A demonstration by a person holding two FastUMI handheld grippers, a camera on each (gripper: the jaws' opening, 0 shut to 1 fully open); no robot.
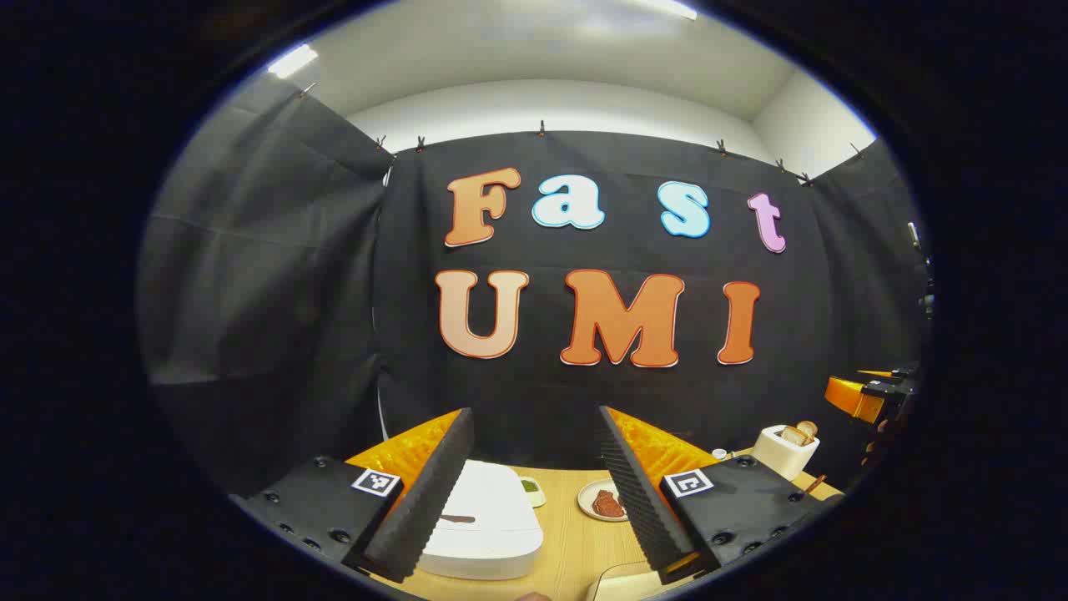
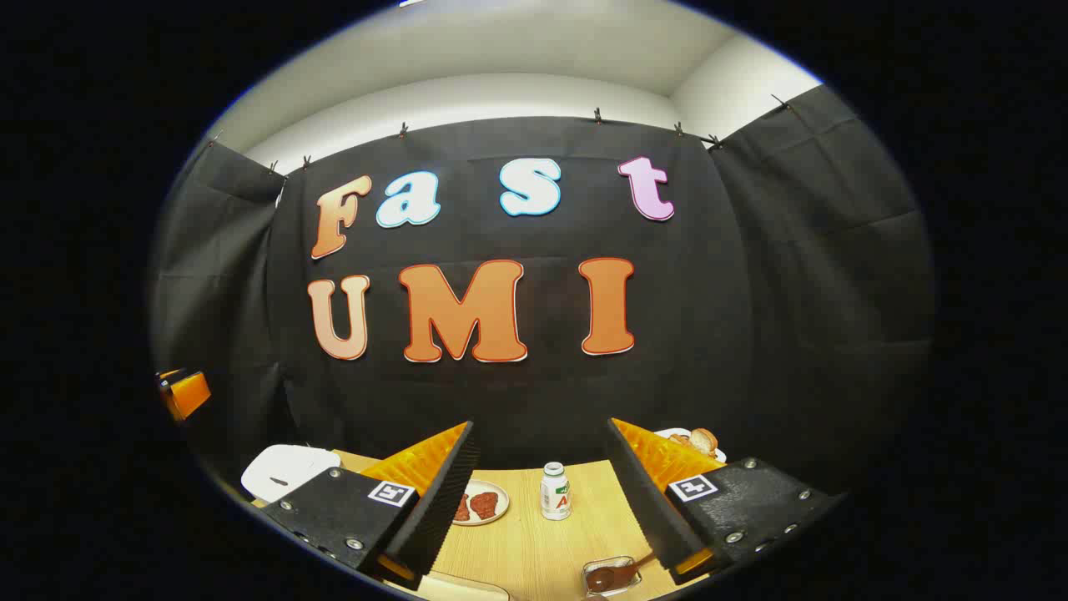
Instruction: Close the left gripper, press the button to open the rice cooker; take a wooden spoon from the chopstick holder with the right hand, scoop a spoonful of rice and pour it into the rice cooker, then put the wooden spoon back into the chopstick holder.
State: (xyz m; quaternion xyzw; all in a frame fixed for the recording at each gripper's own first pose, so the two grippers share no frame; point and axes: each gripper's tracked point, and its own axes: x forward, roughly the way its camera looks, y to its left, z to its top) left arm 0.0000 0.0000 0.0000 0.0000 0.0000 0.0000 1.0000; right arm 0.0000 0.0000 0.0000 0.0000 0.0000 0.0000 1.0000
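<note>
The white rice cooker [image 1: 484,522] sits with its lid down on the wooden table [image 1: 576,542], low between my left gripper's [image 1: 534,413] fingers, which stand open and hold nothing. In the right gripper view the cooker [image 2: 279,467] lies far left. My right gripper [image 2: 541,424] is open and empty above the table. A white holder [image 1: 784,451] with brown pieces sticking out of its top stands at the right. A clear box of brown stuff [image 2: 613,574], with a wooden handle [image 2: 642,561] leaning out of it, lies near the front edge.
A plate of reddish-brown meat [image 2: 480,503] and a small white bottle [image 2: 555,491] stand mid-table. A small dish of something green [image 1: 531,488] sits beside the cooker. The other gripper [image 1: 868,392] hangs at the far right of the left gripper view.
</note>
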